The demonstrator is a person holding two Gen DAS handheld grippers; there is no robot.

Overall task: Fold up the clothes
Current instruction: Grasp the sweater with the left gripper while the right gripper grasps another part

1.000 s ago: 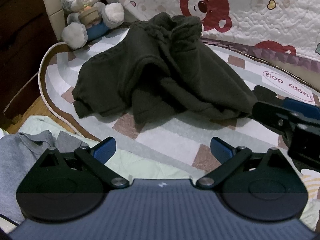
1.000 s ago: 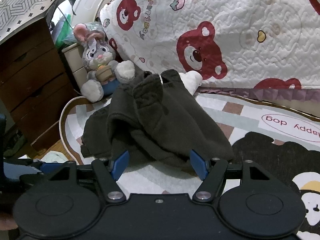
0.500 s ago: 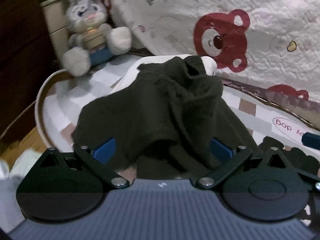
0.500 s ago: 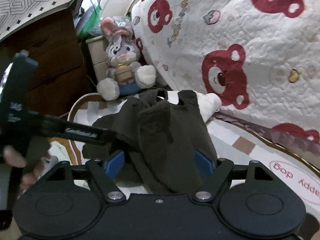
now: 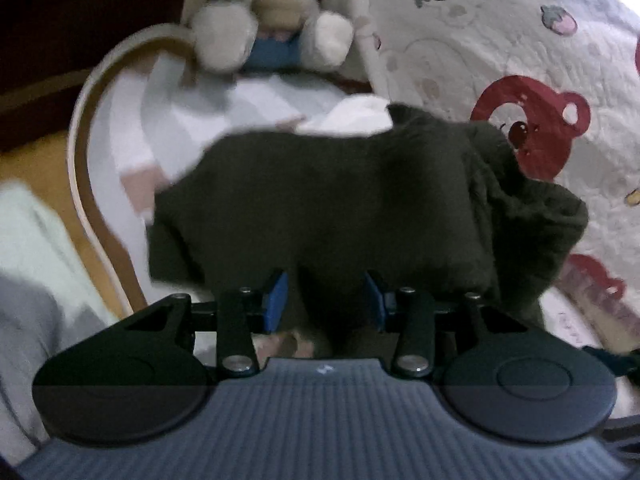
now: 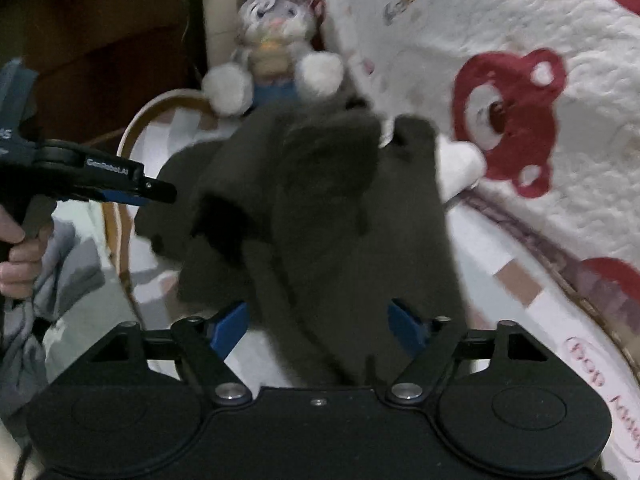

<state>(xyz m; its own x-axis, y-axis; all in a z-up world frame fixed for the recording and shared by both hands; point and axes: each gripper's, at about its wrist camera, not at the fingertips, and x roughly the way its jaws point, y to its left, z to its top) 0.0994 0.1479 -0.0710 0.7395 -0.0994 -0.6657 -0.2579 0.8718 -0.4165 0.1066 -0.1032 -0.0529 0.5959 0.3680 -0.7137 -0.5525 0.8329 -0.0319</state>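
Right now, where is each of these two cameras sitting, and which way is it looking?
Left wrist view: rides on the left gripper, looking forward and down onto the dark sweater; its own two fingers show, with cloth between them.
Right wrist view: rides on the right gripper, looking at the same sweater; its wide-spread fingers show, plus the left gripper and the hand holding it.
Both share the sweater, the stuffed rabbit and the bear quilt.

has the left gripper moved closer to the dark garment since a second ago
Yes. The left gripper has moved in toward the dark garment on the rug; its jaws have been closing, with fabric now between them.
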